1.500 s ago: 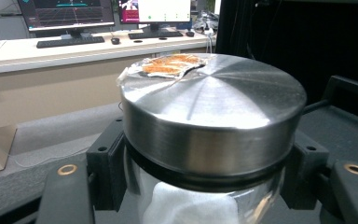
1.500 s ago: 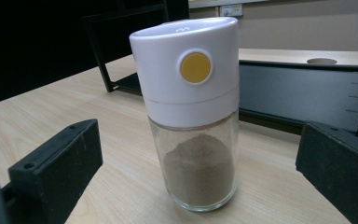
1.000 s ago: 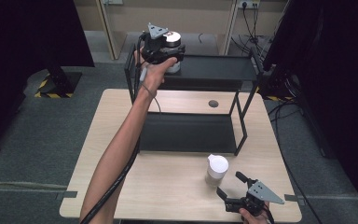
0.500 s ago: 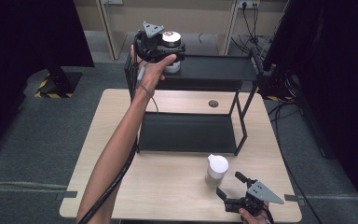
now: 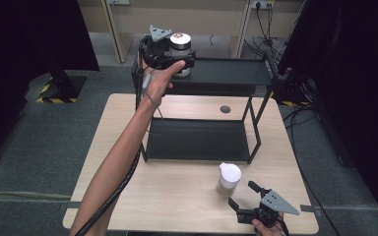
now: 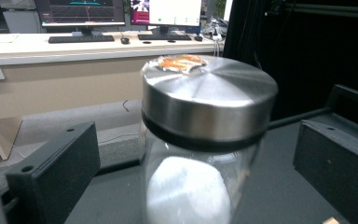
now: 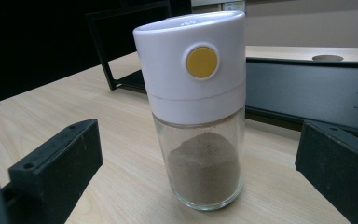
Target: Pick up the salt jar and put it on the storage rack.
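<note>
A glass jar [image 5: 180, 39] with a steel lid [image 6: 205, 93] and white powder inside stands on the top shelf [image 5: 231, 73] of a black rack. My left gripper [image 5: 183, 59] is held level around it. Its jaws have just been opening and now stand wide, with the jar between them and a gap on each side in the left gripper view [image 6: 193, 158]. Near the table's front right, a glass shaker [image 5: 229, 178] with a white cap and yellow button [image 7: 201, 61] holds brown powder. My right gripper [image 5: 243, 195] is open just in front of it, apart from it [image 7: 196, 163].
The rack's lower shelf [image 5: 197, 140] sits on the wooden table [image 5: 177, 201]. There is a round hole [image 5: 225, 109] in the tabletop behind the rack. A cable runs down along the left forearm. Dark curtains stand on both sides.
The left hand has shifted only slightly at the top shelf, and the jar still stands there. The right gripper and the shaker have not moved.
</note>
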Demonstrator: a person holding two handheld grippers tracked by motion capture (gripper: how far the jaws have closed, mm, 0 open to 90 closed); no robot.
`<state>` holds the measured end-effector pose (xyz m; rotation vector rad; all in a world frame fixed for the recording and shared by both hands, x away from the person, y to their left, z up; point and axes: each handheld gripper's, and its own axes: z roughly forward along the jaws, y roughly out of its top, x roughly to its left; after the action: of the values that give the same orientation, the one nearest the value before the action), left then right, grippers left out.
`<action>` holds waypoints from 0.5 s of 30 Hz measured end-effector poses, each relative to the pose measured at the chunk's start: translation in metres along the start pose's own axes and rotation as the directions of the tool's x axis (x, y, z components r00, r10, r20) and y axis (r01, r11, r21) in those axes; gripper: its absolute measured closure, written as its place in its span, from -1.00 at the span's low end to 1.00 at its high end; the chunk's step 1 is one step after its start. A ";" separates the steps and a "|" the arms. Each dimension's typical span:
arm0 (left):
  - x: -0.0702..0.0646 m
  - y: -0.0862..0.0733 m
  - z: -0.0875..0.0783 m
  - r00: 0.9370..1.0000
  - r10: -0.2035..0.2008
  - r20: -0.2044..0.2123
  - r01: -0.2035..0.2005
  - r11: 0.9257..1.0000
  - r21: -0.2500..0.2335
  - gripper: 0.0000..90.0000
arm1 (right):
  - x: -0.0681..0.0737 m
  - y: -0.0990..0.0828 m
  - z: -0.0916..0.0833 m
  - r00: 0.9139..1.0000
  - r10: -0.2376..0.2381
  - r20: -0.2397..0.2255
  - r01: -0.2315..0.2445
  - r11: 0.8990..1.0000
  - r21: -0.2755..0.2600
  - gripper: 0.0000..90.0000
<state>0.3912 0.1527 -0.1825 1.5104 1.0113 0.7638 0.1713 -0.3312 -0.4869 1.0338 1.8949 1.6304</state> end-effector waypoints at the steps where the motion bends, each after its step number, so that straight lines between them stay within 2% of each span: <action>1: 0.001 0.000 -0.002 1.000 0.001 0.006 -0.001 1.000 -0.002 -1.00 | 0.000 0.000 0.000 1.000 -0.001 0.001 0.001 1.000 0.001 -0.99; 8: -0.002 0.000 -0.017 0.999 -0.019 0.035 0.018 1.000 0.013 -1.00 | 0.000 0.000 0.000 1.000 -0.003 0.003 0.003 1.000 -0.001 -0.99; 15: -0.003 -0.005 -0.031 0.998 -0.011 0.067 0.010 1.000 0.013 -1.00 | 0.000 0.000 0.000 1.000 -0.003 0.003 0.003 1.000 0.000 -0.99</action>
<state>0.3612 0.1634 -0.1811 1.5307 0.9748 0.6964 0.1709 -0.3314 -0.4865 1.0319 1.8935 1.6267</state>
